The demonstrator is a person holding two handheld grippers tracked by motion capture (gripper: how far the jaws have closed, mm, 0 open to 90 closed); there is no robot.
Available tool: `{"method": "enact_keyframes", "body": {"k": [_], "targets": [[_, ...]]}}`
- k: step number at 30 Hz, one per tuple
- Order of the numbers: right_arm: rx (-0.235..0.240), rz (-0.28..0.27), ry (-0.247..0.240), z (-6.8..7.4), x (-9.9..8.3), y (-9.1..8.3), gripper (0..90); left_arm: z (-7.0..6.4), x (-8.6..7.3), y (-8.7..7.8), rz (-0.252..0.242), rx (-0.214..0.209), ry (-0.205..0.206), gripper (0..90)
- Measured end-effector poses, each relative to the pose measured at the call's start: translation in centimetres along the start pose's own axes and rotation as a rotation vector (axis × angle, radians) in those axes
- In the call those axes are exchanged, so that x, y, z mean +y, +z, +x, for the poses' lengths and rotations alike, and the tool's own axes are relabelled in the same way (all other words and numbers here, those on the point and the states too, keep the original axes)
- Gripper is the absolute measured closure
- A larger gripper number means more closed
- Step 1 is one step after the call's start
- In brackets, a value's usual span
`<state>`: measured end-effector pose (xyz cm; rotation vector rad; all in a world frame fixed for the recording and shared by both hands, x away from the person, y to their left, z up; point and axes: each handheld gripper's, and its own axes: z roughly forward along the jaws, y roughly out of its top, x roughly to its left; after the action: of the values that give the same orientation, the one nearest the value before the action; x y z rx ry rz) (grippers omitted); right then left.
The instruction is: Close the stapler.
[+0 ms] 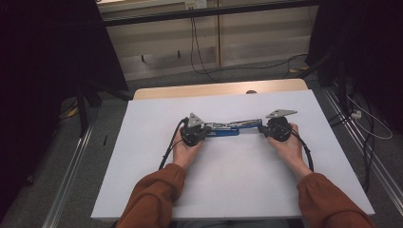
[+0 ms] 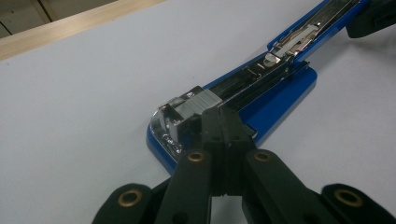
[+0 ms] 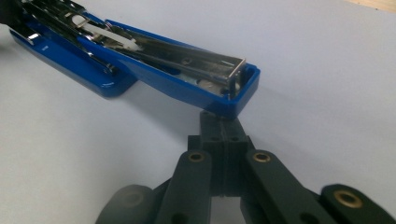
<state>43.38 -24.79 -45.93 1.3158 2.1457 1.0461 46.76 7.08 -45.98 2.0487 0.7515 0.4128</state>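
Blue plastic and bright metal make up the stapler [image 1: 227, 128], which is lying opened out flat near the middle of the high view, on a white sheet [image 1: 142, 166] covering a wooden table [image 1: 214, 89] whose bare edge is showing along the sheet's upper side. The person is reaching in from the bottom of the frame in rust-orange sleeves [image 1: 152, 199], holding the left gripper [image 1: 207, 130] at the stapler's left end and the right gripper [image 1: 261, 128] at its right end. In the left gripper view, the two black jaws are pressed together with no gap, their tips sitting against the grey metal head of the magazine [image 2: 194, 105] above the blue base [image 2: 275, 100], which is running toward the upper right. In the right gripper view, that gripper's jaws are likewise closed on nothing, their tips sitting just under the square blue end of the lifted top cover [image 3: 187, 77], which is stretching toward the upper left. Cables [image 1: 199, 45] are hanging behind the table at the top centre.
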Motion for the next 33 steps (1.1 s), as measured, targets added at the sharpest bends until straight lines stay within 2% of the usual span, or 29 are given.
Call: {"method": "enact_keyframes", "body": {"k": [10, 23, 24, 26, 27, 30, 33], "targets": [[0.024, -0.068, -0.005, 0.35, 0.41, -0.38, 90.0, 0.0, 0.0, -0.01, 0.001, 0.001, 0.003, 90.0], [0.04, -0.085, 0.005, 0.41, 0.35, -0.45, 90.0, -0.1, -0.03, -0.06, -0.001, 0.003, -0.002, 90.0], [0.04, -0.084, 0.005, 0.42, 0.33, -0.46, 90.0, -0.07, -0.02, -0.13, 0.006, 0.003, 0.017, 90.0], [0.042, -0.086, 0.009, 0.45, 0.3, -0.51, 90.0, -0.14, -0.01, -0.14, 0.007, 0.003, 0.022, 90.0], [0.041, -0.086, 0.009, 0.49, 0.28, -0.56, 90.0, -0.19, -0.02, -0.11, 0.001, 0.005, 0.009, 90.0], [0.049, -0.087, 0.006, 0.66, 0.27, -0.65, 90.0, -0.18, -0.05, -0.27, 0.003, 0.017, 0.02, 89.2], [0.05, -0.091, 0.008, 0.68, 0.3, -0.64, 90.0, -0.25, -0.05, -0.43, 0.011, 0.001, 0.013, 87.4]]}}
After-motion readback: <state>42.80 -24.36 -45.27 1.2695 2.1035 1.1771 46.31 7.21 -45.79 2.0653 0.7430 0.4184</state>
